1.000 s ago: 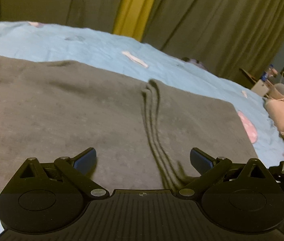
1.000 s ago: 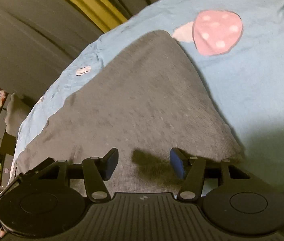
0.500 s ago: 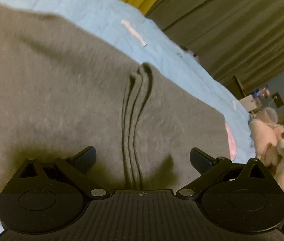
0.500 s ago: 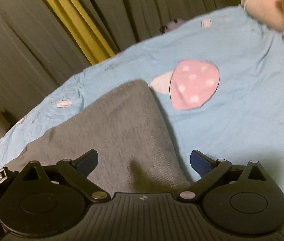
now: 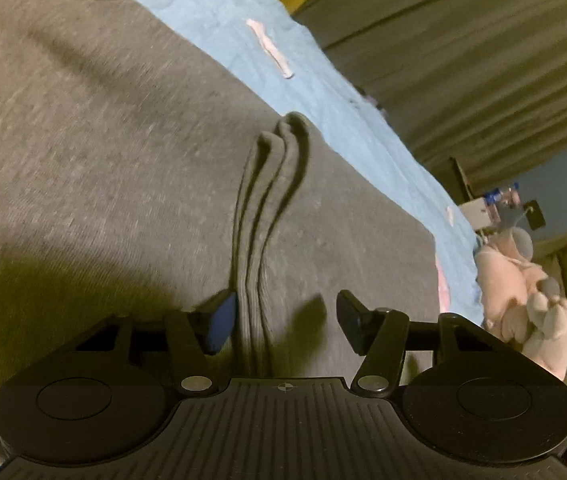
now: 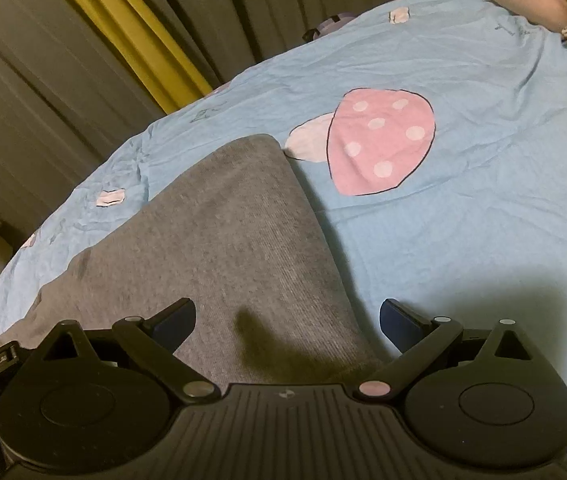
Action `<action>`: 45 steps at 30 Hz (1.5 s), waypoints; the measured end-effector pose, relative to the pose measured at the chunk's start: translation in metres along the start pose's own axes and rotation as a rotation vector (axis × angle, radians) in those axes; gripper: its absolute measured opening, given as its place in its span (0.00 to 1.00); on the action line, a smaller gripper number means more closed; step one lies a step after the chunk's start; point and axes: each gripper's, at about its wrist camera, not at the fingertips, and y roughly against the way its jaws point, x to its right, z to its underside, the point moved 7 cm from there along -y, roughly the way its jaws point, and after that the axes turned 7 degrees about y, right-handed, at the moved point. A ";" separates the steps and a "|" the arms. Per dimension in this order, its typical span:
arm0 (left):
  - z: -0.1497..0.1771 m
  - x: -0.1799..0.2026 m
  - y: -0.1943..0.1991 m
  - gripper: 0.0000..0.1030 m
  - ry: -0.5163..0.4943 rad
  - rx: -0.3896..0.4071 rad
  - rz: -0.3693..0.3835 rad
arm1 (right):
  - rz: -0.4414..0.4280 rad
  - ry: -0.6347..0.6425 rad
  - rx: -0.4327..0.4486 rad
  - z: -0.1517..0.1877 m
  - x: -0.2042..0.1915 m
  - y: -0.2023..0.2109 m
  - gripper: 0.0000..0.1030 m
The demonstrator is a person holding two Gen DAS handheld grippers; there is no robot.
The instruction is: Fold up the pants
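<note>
Grey pants are spread flat on the light blue bedsheet, with a raised fold ridge running from about 12 o'clock down to the left gripper. Its jaws are partly spread, straddling that ridge, pinching nothing. The right gripper is spread wide over the pants' corner, with a pink mushroom print at roughly 1 o'clock beyond it.

We hold our left gripper low with its jaws partly closed, a gap between the fingertips; our right gripper has its jaws spread wide, both pointing forward and down
</note>
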 end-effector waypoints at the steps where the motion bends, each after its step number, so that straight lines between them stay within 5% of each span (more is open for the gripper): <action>1: -0.002 0.001 -0.003 0.51 -0.001 0.007 0.000 | 0.000 0.000 -0.004 0.001 0.000 -0.001 0.96; 2: -0.003 0.001 -0.005 0.44 -0.003 0.012 -0.010 | 0.001 0.000 -0.008 0.001 -0.001 -0.002 0.96; 3: -0.004 0.001 -0.006 0.22 -0.005 0.016 -0.025 | 0.003 -0.001 -0.011 0.002 -0.001 -0.003 0.96; 7: -0.010 0.004 0.002 0.18 0.036 0.031 0.033 | -0.021 -0.003 -0.020 0.004 -0.003 -0.005 0.96; 11: -0.012 0.052 0.028 0.18 -0.198 0.153 0.047 | -0.050 0.005 -0.003 0.004 -0.008 -0.003 0.96; 17: -0.017 0.091 0.070 0.18 -0.387 0.318 0.056 | -0.106 0.021 0.049 0.001 -0.013 0.005 0.96; 19: -0.024 0.078 0.069 0.22 -0.359 0.319 -0.005 | -0.092 0.022 0.032 0.001 -0.013 0.002 0.96; 24: -0.035 -0.019 0.035 0.32 0.020 0.141 -0.190 | -0.082 0.022 0.007 0.002 -0.014 -0.004 0.96; 26: -0.033 -0.026 0.039 0.36 0.080 0.103 -0.132 | -0.085 0.019 0.009 0.002 -0.014 -0.004 0.96; 28: -0.032 -0.019 0.049 0.68 0.071 0.109 -0.093 | -0.083 0.009 0.005 0.002 -0.012 -0.004 0.96; 30: -0.026 -0.012 0.057 0.74 0.032 0.115 -0.069 | -0.084 -0.002 0.000 0.002 -0.011 -0.005 0.96; 32: -0.017 -0.013 0.060 0.71 -0.005 0.070 -0.075 | -0.087 -0.010 -0.002 0.002 -0.009 -0.005 0.96; 37: 0.001 -0.014 0.051 0.44 -0.051 -0.011 -0.107 | -0.091 -0.022 -0.008 0.003 -0.008 -0.005 0.96; 41: 0.003 -0.013 0.050 0.38 -0.074 0.004 -0.132 | -0.092 -0.003 0.000 0.004 -0.010 -0.003 0.96; 43: 0.005 -0.017 0.045 0.22 -0.077 0.017 -0.167 | -0.086 0.007 0.002 0.003 -0.011 -0.003 0.96; 45: 0.006 -0.019 0.047 0.20 -0.068 0.026 -0.169 | -0.076 0.012 0.003 0.003 -0.011 -0.003 0.96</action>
